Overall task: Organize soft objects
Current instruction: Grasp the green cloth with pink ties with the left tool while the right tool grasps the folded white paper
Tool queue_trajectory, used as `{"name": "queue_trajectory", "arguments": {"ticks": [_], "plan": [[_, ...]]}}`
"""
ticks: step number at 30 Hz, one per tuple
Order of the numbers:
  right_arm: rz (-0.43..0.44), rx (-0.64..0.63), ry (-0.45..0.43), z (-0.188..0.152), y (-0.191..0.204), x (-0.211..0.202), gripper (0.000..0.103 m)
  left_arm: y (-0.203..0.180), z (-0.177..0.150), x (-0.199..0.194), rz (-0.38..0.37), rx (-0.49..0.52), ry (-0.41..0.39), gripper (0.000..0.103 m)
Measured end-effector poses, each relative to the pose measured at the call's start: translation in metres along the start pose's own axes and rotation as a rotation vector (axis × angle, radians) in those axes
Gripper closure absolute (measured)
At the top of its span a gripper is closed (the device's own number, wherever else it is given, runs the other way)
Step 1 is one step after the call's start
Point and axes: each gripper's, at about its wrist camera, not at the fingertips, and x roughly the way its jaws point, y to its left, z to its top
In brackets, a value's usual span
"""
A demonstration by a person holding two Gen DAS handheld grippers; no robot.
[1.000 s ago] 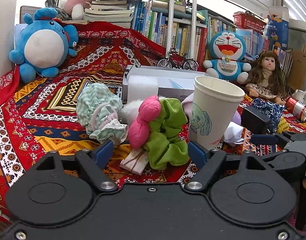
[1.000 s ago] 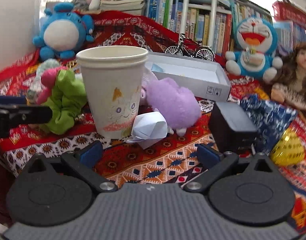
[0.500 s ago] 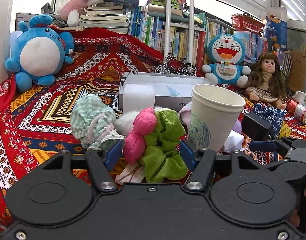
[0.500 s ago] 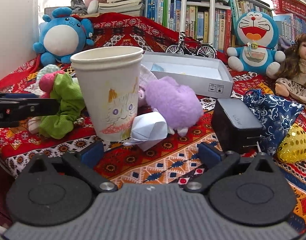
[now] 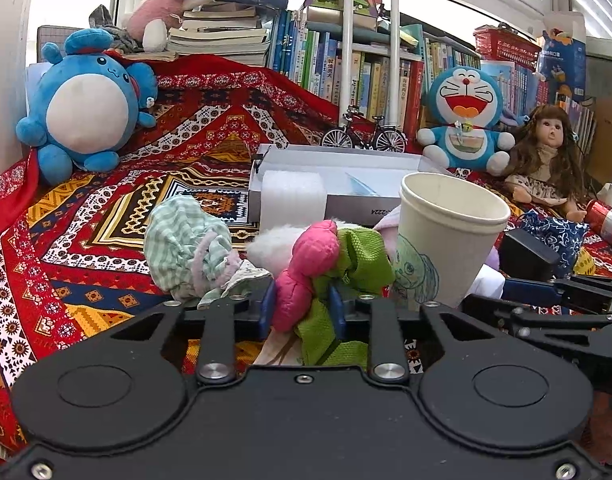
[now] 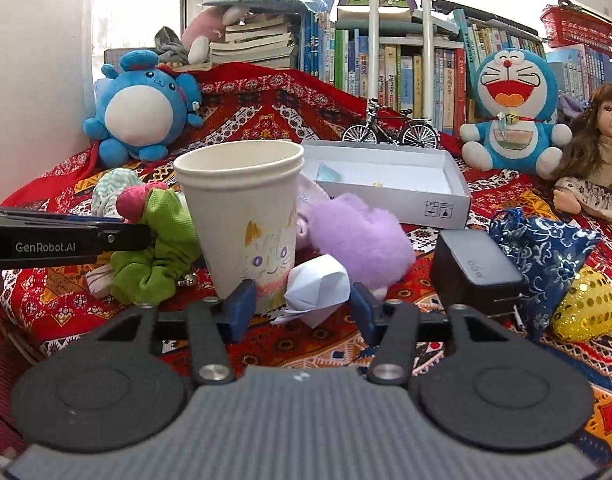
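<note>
While the left tongs [image 5: 302,312] pinched the soft, squashy pink-and-green scrunchie [image 5: 329,268] mid-bunch, the right tongs [image 6: 302,312] gaped, empty.

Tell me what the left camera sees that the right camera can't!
Only the left view shows the red can and the left hand-held gripper pinching the pink-and-green scrunchie. Only the right view shows the yellow sequin pouch and the cat drawing. Both show the cup, box and Doraemon.
</note>
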Motion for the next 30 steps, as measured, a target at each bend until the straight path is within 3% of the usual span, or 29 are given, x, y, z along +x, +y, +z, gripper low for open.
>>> {"name": "queue_trajectory", "arguments": {"ticks": [2,14,20,22,26,30], "plan": [[-0.019,0.014,-0.004,0.0,-0.003,-0.001,0.063,0.0,0.0,-0.003,0.005,-0.003,-0.007,0.084],[-0.027,-0.023,-0.056,0.006,0.001,-0.012,0.064,0.008,0.01,-0.021,0.008,-0.058,-0.043,0.09],[-0.034,-0.005,-0.065,0.008,-0.002,-0.014,0.064,0.007,0.016,-0.026,-0.018,-0.037,-0.057,0.093],[-0.036,-0.005,-0.065,0.008,-0.002,-0.015,0.063,0.007,0.014,-0.025,-0.027,-0.049,-0.05,0.09],[-0.039,-0.004,-0.063,0.007,-0.001,-0.015,0.063,0.003,0.006,-0.017,0.003,-0.034,-0.021,0.063],[-0.04,-0.003,-0.061,0.006,-0.001,-0.015,0.063,0.003,0.002,-0.01,-0.019,-0.054,0.008,0.056]]}}
